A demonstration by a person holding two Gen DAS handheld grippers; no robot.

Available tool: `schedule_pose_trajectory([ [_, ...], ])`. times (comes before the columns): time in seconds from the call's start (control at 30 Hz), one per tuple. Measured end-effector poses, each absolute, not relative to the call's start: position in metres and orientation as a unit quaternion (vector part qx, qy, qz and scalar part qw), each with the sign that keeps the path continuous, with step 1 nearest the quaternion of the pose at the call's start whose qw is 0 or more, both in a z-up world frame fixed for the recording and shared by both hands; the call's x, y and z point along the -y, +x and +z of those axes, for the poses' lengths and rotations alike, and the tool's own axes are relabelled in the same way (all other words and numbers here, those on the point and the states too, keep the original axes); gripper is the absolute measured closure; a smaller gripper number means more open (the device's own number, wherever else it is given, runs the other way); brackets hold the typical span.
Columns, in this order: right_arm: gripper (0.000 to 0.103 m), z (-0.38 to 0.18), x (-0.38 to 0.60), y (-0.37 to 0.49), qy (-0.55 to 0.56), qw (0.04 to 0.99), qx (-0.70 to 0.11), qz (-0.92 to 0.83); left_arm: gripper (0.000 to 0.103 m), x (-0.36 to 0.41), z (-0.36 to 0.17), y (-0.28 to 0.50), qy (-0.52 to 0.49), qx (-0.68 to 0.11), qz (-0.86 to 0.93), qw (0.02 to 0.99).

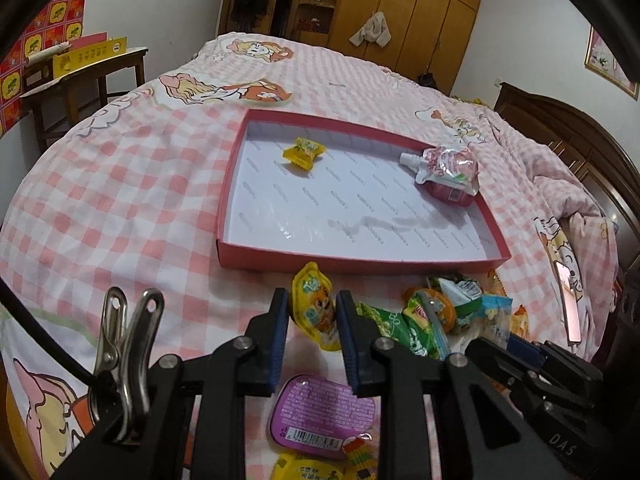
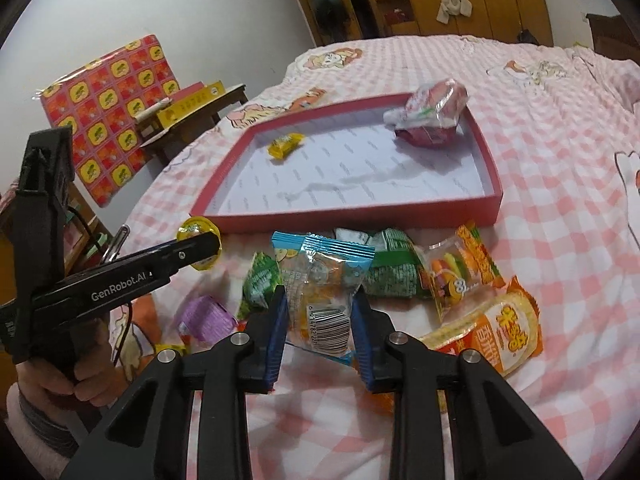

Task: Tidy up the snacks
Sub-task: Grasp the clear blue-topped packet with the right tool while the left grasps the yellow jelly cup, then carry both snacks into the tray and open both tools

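Observation:
A shallow pink box (image 1: 352,264) (image 2: 348,212) lies on the bed; inside are a yellow candy (image 1: 305,152) (image 2: 285,145) and a pink drink pouch (image 1: 450,170) (image 2: 432,118). Loose snacks lie in front of it. My left gripper (image 1: 313,304) stands around a yellow jelly cup (image 1: 316,308), its blue pads touching the cup's sides. A purple jelly cup (image 1: 324,416) lies below it. My right gripper (image 2: 320,304) has its pads against a clear blue-edged snack packet (image 2: 320,280).
Green packets (image 2: 394,268), an orange gummy packet (image 2: 460,268) and an orange rice-snack bag (image 2: 492,332) lie by the box. A wooden side table (image 1: 80,76) stands at the bed's left, a headboard (image 1: 572,140) at right. The left gripper's body (image 2: 120,276) crosses the right view.

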State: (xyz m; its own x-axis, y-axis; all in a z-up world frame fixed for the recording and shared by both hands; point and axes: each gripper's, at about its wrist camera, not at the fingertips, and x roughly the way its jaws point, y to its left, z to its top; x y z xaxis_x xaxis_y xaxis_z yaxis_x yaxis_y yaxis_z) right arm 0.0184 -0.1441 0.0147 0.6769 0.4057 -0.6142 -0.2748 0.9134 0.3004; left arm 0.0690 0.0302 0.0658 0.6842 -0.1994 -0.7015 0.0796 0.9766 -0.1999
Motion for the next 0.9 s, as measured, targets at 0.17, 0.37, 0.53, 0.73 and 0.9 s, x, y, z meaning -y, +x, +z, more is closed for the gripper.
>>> schedule_pose_trajectory([
  [0.17, 0.072, 0.021, 0.143, 0.019, 0.085, 0.912, -0.352, 0.191, 0.078, -0.032, 0.072, 0.069, -0.077, -0.385, -0.076, 0.917],
  [0.37, 0.072, 0.033, 0.153, 0.022, 0.089, 0.919, -0.337, 0.186, 0.078, -0.031, 0.079, 0.073, -0.070, -0.379, -0.075, 0.920],
  [0.53, 0.072, 0.041, 0.162, 0.030, 0.091, 0.924, -0.328, 0.174, 0.078, -0.029, 0.084, 0.079, -0.064, -0.375, -0.075, 0.922],
  [0.73, 0.072, 0.047, 0.173, 0.041, 0.093, 0.928, -0.323, 0.160, 0.078, -0.027, 0.087, 0.089, -0.054, -0.371, -0.075, 0.924],
  [0.9, 0.072, 0.051, 0.178, 0.053, 0.087, 0.932, -0.319, 0.149, 0.078, -0.026, 0.091, 0.102, -0.046, -0.362, -0.070, 0.928],
])
